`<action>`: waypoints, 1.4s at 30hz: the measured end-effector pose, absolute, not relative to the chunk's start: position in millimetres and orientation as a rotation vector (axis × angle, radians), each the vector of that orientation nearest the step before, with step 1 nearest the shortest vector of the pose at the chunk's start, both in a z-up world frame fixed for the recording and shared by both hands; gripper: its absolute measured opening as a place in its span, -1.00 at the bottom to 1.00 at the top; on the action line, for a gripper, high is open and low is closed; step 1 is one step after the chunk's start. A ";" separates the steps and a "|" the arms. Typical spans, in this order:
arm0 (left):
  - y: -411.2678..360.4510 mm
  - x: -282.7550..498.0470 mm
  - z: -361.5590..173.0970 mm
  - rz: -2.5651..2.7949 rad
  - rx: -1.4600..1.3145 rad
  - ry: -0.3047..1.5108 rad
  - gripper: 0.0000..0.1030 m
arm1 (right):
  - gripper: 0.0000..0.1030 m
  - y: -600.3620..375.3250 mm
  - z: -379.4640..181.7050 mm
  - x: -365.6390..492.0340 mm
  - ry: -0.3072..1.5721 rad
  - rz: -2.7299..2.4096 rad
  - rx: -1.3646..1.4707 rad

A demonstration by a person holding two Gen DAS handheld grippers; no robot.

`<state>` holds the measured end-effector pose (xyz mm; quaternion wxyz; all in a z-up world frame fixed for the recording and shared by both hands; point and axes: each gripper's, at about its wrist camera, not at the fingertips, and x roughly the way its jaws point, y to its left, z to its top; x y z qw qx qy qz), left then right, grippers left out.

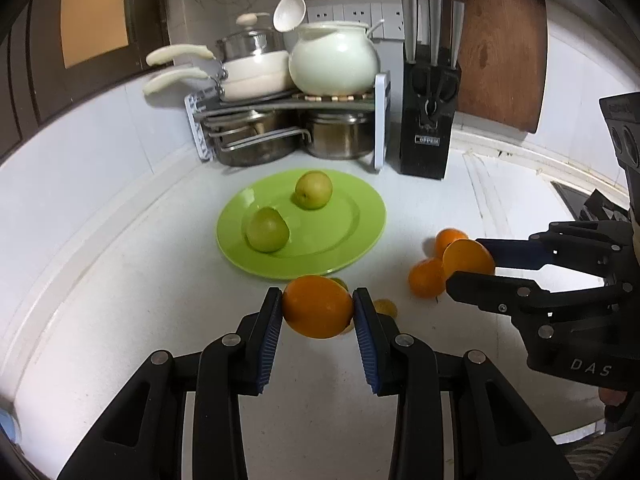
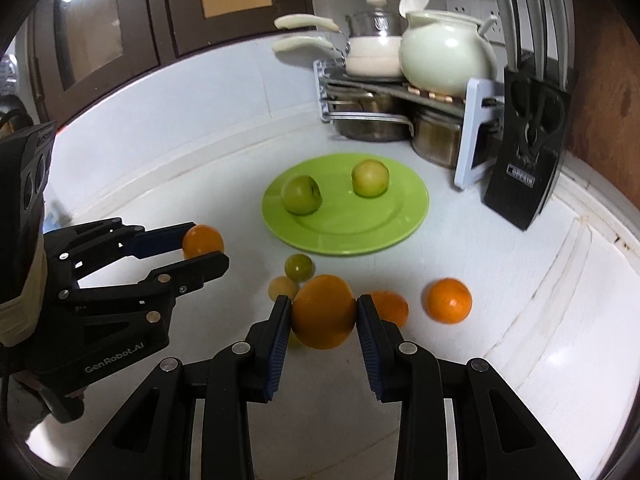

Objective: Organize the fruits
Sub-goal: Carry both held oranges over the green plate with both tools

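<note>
My left gripper [image 1: 318, 300] is shut on an orange [image 1: 316, 314], held above the white counter just in front of the green plate [image 1: 340, 236]. My right gripper [image 2: 324, 304] is shut on a second orange [image 2: 322, 320]. Each gripper shows in the other's view: the right gripper [image 1: 466, 262] at the right, the left gripper [image 2: 208, 242] at the left. Two green fruits [image 2: 301, 195] [image 2: 370, 178] sit on the plate [image 2: 360, 228]. Two more oranges [image 2: 449, 301] [image 2: 390, 306] and two small fruits, one green [image 2: 299, 267] and one yellowish [image 2: 283, 287], lie on the counter.
A pot rack [image 1: 288, 128] with steel pots, white pans and a white round pot [image 1: 334, 60] stands behind the plate. A black knife block [image 1: 426, 120] and a brown cutting board [image 1: 500, 48] stand at the back right. A white spoon [image 1: 290, 4] hangs on the wall.
</note>
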<state>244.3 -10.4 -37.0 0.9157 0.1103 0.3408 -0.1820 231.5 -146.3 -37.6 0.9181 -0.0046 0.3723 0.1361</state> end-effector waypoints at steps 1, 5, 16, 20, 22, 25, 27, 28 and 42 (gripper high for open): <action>-11.7 244.4 -35.0 -0.372 0.225 0.696 -0.31 | -0.33 -146.7 -35.4 231.4 0.758 0.284 -0.014; -16.2 244.7 -26.3 -0.361 0.214 0.678 -0.31 | -0.33 -150.0 -27.4 231.7 0.738 0.300 -0.019; -26.2 253.0 -2.3 -0.323 0.187 0.624 -0.31 | -0.33 -163.9 -7.1 246.7 0.692 0.330 -0.019; -28.6 261.3 3.3 -0.309 0.182 0.615 -0.31 | -0.33 -167.7 -2.6 257.7 0.681 0.344 -0.030; -29.5 265.5 5.0 -0.309 0.176 0.613 -0.31 | -0.33 -169.2 0.4 264.1 0.677 0.355 -0.032; -31.5 274.2 6.9 -0.302 0.173 0.610 -0.31 | -0.33 -170.2 3.5 273.7 0.672 0.367 -0.044; -32.7 278.5 7.5 -0.295 0.172 0.610 -0.31 | -0.33 -171.2 4.4 280.9 0.675 0.378 -0.046; -33.2 282.2 8.1 -0.294 0.170 0.611 -0.31 | -0.33 -171.8 4.7 284.6 0.677 0.382 -0.045; -29.3 338.3 10.7 -0.298 0.155 0.660 -0.31 | -0.33 -171.8 3.9 347.6 0.703 0.393 -0.058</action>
